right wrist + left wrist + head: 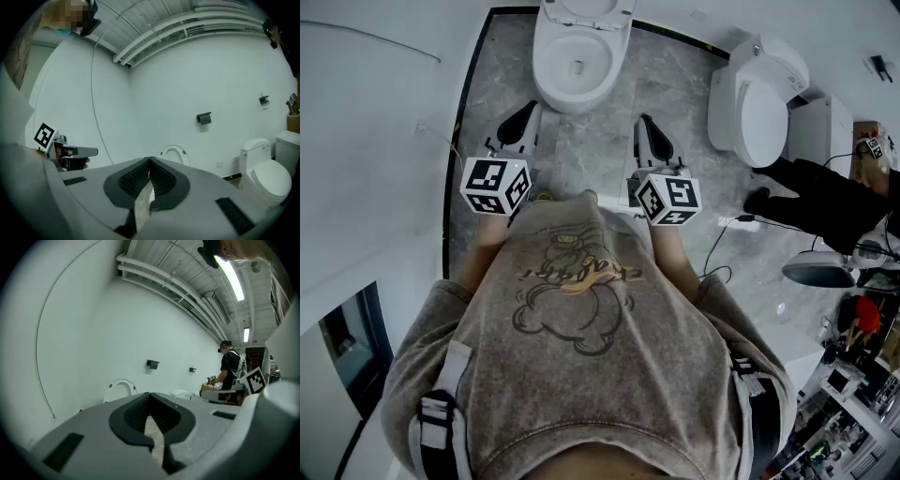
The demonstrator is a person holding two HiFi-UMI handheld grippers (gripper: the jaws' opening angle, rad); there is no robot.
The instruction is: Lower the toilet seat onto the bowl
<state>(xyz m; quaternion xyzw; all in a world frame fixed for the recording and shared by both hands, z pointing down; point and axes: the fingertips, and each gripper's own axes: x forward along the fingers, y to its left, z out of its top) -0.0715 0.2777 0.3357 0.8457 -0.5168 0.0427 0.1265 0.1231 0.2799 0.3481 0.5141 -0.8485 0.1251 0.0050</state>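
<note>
Biggest worry first: the toilet seat [583, 15] is standing up at the back of the bowl [574, 70], and if it gets tipped forward by a bare nudge it's going to drop and slam. Smooth plastic against a narrow tip has nothing to hang on to.

Both tools are pressed together with nothing between the jaws. The left gripper [528, 114] and right gripper [645, 127] sit in front of the bowl, one to each side, well short of it. My read is that one has to spread before it can pinch the rim and ride the seat down.

Next risk: from above I honestly can't tell if that upright piece is the seat alone or seat and lid stacked, so grabbing the wrong layer is possible.

Smaller stuff: a cable [720, 246] trails on the floor [581, 155] right of the bowl, so a sidestep could snag it. There's also another person [825, 202] working further right of the bowl.

Counts, big to small:
- two toilets: the one ahead, plus a second toilet [759, 108] right of the bowl, lid already down
- one other person
- two grippers
- two marker cubes [495, 185]
- two black wall fittings [204, 118] on the wall behind the bowl
</note>
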